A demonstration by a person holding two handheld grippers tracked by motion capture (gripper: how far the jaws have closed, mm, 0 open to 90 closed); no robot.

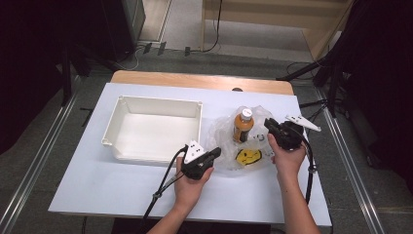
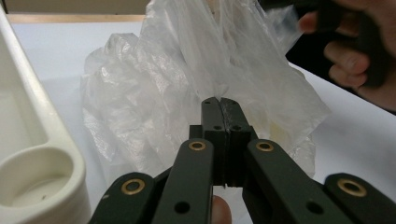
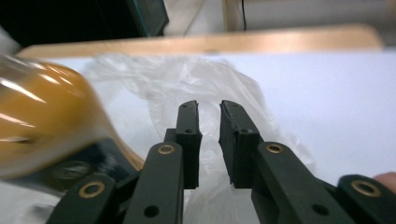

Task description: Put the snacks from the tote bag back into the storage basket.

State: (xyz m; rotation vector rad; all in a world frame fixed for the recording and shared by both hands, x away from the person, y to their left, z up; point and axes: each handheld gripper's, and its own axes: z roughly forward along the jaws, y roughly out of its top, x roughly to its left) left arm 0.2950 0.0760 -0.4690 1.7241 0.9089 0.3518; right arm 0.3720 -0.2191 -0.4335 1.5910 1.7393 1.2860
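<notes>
We pinch the limp, slippery plastic bag (image 2: pixel 187 84) in the left gripper (image 2: pixel 219 105); right gripper (image 3: pixel 208 112), jaws slightly apart and empty, hovers beside the bottle (image 1: pixel 243 125).

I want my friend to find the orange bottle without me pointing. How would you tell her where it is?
Start at the big white tray on the table, then look just to its right, where a crumpled clear plastic bag lies. The bottle stands upright on that bag, between the two grippers. It is the one tall thing there, amber-orange with a white cap; the yellow-and-black item near it lies flat.
</notes>
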